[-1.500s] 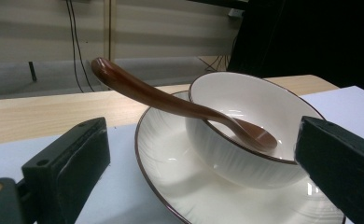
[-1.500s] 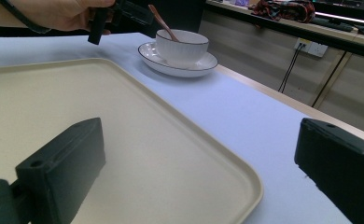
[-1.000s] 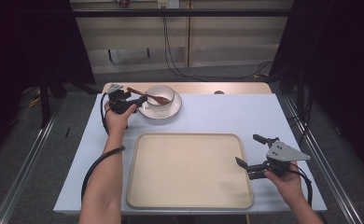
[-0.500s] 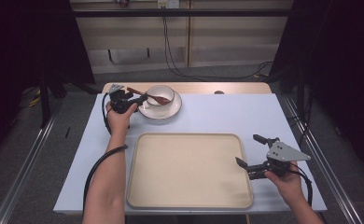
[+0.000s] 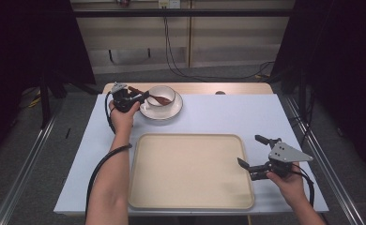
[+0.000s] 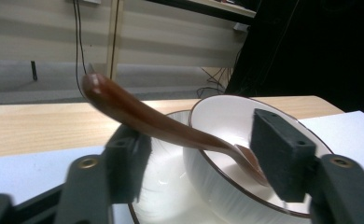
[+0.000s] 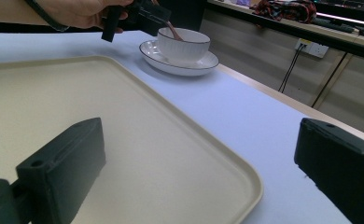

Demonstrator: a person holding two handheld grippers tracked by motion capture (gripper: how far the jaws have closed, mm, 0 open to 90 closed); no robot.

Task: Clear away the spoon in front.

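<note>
A white bowl (image 5: 164, 93) stands on a white saucer (image 5: 161, 112) at the far left of the pale blue table (image 5: 218, 112). A brown spoon (image 5: 158, 99) leans in the bowl, its handle sticking out to the left. My left gripper (image 5: 141, 96) reaches in from the left, and its jaws have just been closing with the spoon handle (image 6: 138, 114) between them. The pads (image 6: 280, 156) stand apart from the handle and do not press it. My right gripper (image 5: 250, 151) hangs open at the right edge of the cream tray (image 5: 190, 168), holding nothing.
The tray (image 7: 124, 130) lies bare across the near middle of the table. A wooden strip (image 5: 237, 88) runs along the table's far edge. Cables (image 5: 169, 42) hang down the wall behind. Dark curtains stand at both sides.
The left gripper's jaws have narrowed around the spoon handle. The spoon, bowl and right hand have stayed where they were.
</note>
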